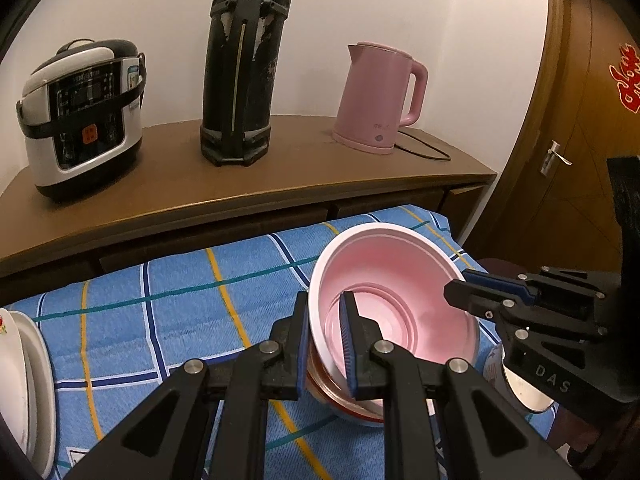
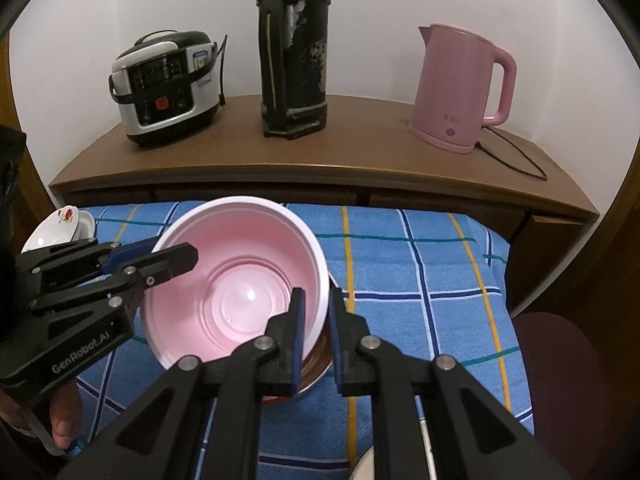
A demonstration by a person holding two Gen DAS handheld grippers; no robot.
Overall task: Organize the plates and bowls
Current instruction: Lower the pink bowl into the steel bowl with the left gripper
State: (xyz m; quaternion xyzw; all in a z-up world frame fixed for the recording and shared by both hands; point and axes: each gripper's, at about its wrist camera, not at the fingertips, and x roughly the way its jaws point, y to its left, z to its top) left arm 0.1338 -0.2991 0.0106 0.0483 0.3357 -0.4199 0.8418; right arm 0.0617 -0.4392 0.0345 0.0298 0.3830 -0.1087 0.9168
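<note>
The left gripper is nearest in its own view, and its jaws stand on both sides of the near-left wall of the pink bowl, one pad outside and one inside; they look pressed on the wall. From the right side the right gripper also straddles the rim of the same pink bowl, but here a narrow gap shows between the outer pad and the bowl wall, so these jaws are apart and do not clamp it. The pink bowl sits tilted inside a reddish-brown bowl, which rests on the blue checked cloth of the tabletop. A metal cup stands just beside the bowls, on their right, partly hidden under the right gripper. At the far left of the cloth lie white plates, one with a red flower print, well apart from the bowls. Behind the cloth, a brown cabinet carries three appliances in a row: a rice cooker on the left, a tall black thermos in the middle, and a pink kettle with its black cord on the right. A wooden door with a metal handle is at the far right.
</note>
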